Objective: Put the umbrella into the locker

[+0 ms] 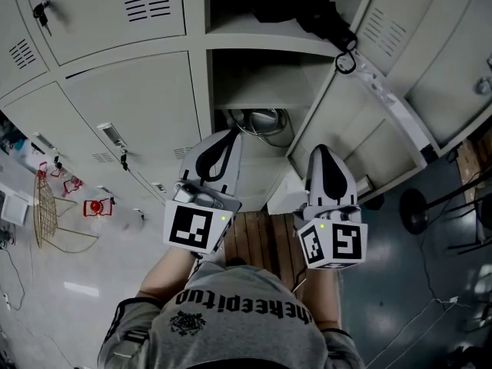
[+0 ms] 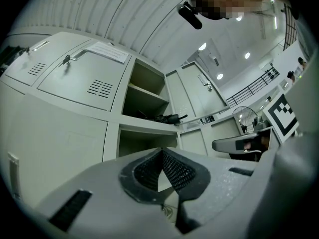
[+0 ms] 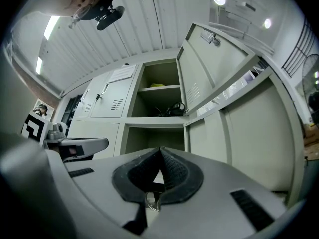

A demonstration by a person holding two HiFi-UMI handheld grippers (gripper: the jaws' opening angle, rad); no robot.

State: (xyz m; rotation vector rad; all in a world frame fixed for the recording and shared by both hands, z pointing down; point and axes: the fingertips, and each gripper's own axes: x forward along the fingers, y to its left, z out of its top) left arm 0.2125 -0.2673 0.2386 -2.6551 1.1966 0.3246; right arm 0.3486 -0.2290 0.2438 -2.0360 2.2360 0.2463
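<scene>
Found left gripper (image 1: 228,135) fully closed, holding nothing. Located black umbrella (image 1: 311,12) already inside the open locker (image 1: 198,29) compartment, resting on its shelf, strap loop hanging over the front edge. Found right gripper (image 1: 324,152) likewise closed and empty, well apart from the umbrella. Judged placement done; possibly only the door (image 1: 396,21) left to close. Read shirt (image 1: 238,314) print, upside down, as roughly "thekeepitup". Could not read paper label (image 2: 107,51) on 1 locker door.

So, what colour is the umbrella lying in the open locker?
The umbrella is black; the head view shows it best.
</scene>
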